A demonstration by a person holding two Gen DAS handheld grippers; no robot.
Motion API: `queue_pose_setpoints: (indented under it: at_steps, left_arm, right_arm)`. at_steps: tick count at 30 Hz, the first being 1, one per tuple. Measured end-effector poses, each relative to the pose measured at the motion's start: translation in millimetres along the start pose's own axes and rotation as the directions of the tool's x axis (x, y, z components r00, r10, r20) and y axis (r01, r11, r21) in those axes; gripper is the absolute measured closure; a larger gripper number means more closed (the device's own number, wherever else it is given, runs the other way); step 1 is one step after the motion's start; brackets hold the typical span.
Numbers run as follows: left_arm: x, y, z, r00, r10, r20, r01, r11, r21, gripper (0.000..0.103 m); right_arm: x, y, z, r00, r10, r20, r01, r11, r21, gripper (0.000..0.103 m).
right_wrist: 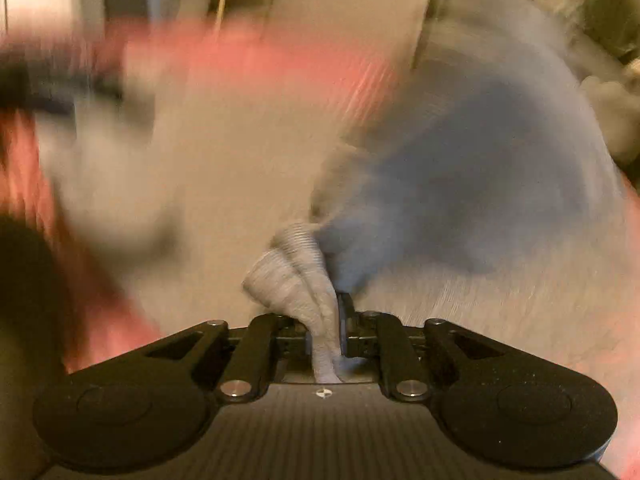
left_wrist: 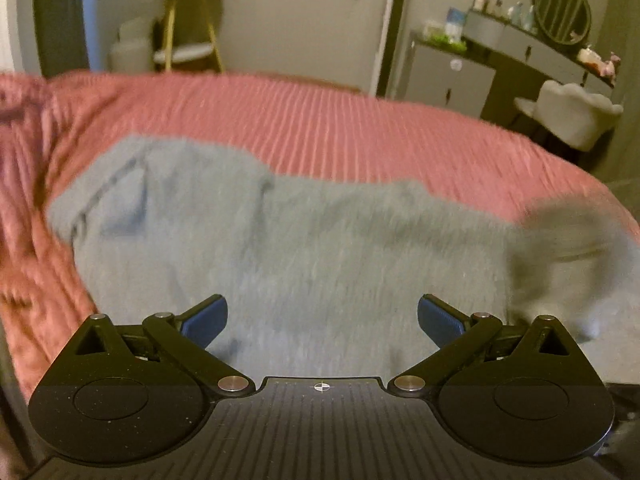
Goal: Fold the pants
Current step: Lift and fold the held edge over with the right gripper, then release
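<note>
Pants (left_wrist: pixel 288 264), grey-blue and soft-looking, spread across the middle of the left wrist view on a pink ribbed bedspread (left_wrist: pixel 360 128), long axis running roughly side to side across the frame, a pocket seam showing toward the upper left of the cloth. Left gripper (left_wrist: pixel 322 320) at lower centre, blue pads (left_wrist: pixel 204 320) splayed wide, nothing between them, hovering just above the fabric with no visible contact. Further right in that view, a dark blurred shape (left_wrist: pixel 560 232) at the cloth's right end, too smeared to name with certainty, possibly the other tool lifting the fabric. Far background, upper right: a dresser with a round mirror (left_wrist: pixel 560 12) and a pale chair (left_wrist: pixel 576 116), well apart from the work. Right wrist view heavily motion-blurred; at lower centre, right gripper (right_wrist: pixel 326 336) clamped tight on a ribbed cuff or hem of the pants (right_wrist: pixel 296 280), bunched fabric rising from between the closed fingers and fanning up toward the upper right of the frame. Judged from this: one end of the garment lifted by the right tool, most of it lying flat ahead of the free left tool. Likely next need: carrying the held end along the long axis toward the opposite end, left side nearer the flat portion and best placed to pin or catch it.
</note>
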State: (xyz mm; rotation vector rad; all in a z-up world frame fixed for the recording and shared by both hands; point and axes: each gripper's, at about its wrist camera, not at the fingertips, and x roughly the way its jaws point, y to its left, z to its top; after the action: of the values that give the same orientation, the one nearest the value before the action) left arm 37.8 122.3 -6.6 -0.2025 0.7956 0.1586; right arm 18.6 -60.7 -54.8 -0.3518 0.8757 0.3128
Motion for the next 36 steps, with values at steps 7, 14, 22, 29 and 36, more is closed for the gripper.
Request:
queue_pose_setpoints:
  at_steps: [7,14,22,29,36]
  left_arm:
    - [13,1,0,0.999,-0.039,-0.037,0.038,0.999,-0.011,0.000]
    - [17,-7,-2,0.998,-0.047,-0.052,0.047,0.999,0.012,0.000]
    - [16,-3,-3,0.996,-0.057,-0.068,0.055,0.998,-0.027,0.000]
    - [2,-39,-8,0.988,-0.149,-0.048,0.152,0.986,0.074,0.000]
    - [13,-78,-23,0.937,-0.328,-0.123,0.344,0.928,0.146,0.004]
  right_arm:
    - [-24,-12,9,0.998,0.048,0.027,-0.050,0.995,0.086,0.090]
    - [-48,-3,-8,0.993,0.049,0.109,-0.057,0.996,0.075,0.084]
    - [-66,-33,-4,0.968,0.195,0.155,-0.225,0.951,0.210,0.020]
    - [-84,-105,-21,0.950,-0.229,0.210,0.103,0.869,0.484,0.000]
    - [-54,-162,-52,0.973,-0.225,0.057,0.097,0.619,0.780,0.000]
